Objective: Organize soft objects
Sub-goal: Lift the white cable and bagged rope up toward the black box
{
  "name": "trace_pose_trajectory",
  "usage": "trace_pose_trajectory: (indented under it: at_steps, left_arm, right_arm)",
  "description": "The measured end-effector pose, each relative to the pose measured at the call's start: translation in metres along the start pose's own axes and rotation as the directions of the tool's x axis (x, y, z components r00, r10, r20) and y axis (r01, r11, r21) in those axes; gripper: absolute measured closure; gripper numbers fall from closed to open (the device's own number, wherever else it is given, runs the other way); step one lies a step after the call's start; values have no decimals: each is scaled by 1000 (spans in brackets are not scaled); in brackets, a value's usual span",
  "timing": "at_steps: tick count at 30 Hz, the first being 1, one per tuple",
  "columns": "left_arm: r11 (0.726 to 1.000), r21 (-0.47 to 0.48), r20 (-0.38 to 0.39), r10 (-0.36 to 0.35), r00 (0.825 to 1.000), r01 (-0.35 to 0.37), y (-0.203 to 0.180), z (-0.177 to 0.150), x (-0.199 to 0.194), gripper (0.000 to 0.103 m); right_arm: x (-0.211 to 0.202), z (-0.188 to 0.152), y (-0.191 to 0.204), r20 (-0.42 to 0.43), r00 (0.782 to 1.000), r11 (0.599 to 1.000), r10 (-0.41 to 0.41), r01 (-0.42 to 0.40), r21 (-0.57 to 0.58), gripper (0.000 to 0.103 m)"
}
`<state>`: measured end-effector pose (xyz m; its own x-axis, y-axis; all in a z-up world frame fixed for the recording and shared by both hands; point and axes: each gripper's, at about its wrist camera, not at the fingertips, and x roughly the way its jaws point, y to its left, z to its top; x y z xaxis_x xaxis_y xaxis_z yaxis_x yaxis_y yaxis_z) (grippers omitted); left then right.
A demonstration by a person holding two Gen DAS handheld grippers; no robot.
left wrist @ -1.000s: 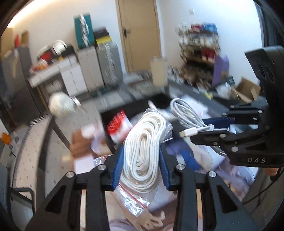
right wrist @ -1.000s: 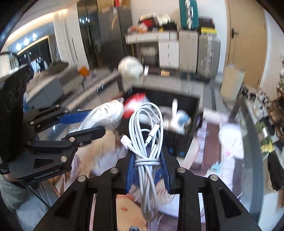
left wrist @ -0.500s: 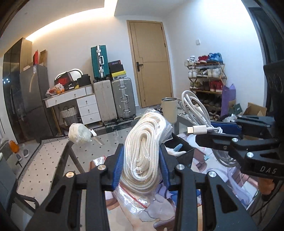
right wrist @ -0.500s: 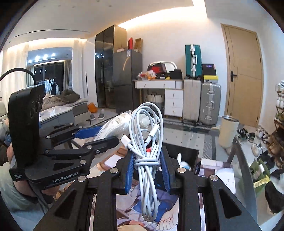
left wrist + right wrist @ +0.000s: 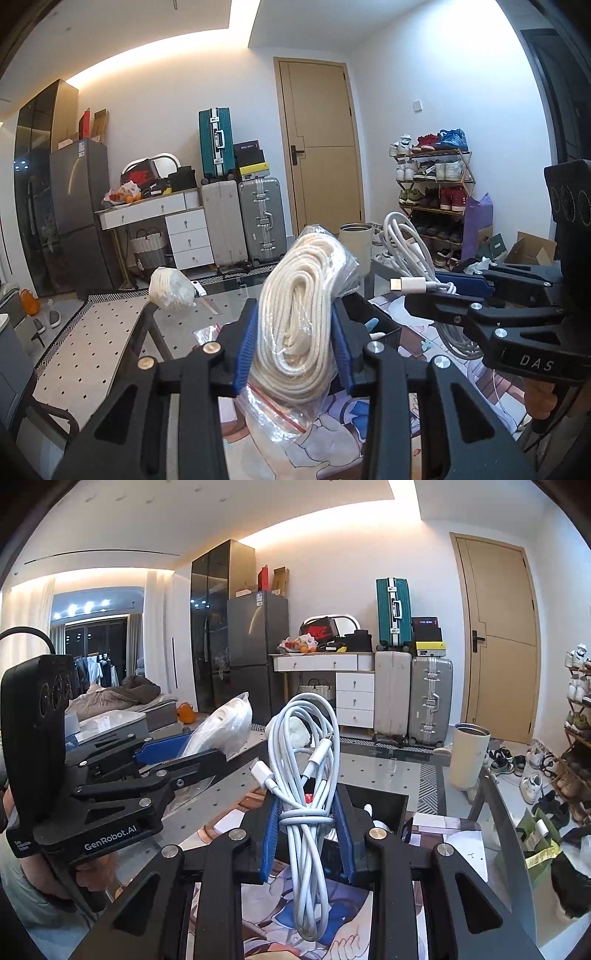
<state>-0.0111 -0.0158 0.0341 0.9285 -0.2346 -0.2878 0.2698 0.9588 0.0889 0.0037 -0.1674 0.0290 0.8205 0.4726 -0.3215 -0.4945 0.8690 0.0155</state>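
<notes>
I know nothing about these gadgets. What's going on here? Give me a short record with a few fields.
left gripper: shut on bagged white rope, held raised
right gripper: shut on white charging cable, held raised
black bin: below and just ahead of the cable, on the glass table
second rope bundle: lying on the table's far side
beige cup: upright on the table

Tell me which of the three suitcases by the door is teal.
The teal hard-shell suitcase, standing upright on top of the white suitcase; the silver-grey suitcase stands on the floor beside them.
</notes>
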Motion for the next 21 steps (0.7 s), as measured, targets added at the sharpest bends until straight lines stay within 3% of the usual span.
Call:
trace_pose_trajectory:
  at_steps: [7,21]
  left_arm:
    - [998,-43,-22,-40,999,39,3,1,5,67]
    - [992,-128,42,-5,999,10,32,41,65,67]
  right_arm:
    - [1,5,0,-1,1000,999,-28,28,20,75]
    - [50,48,-1,71,995,997,-75,76,-9,75]
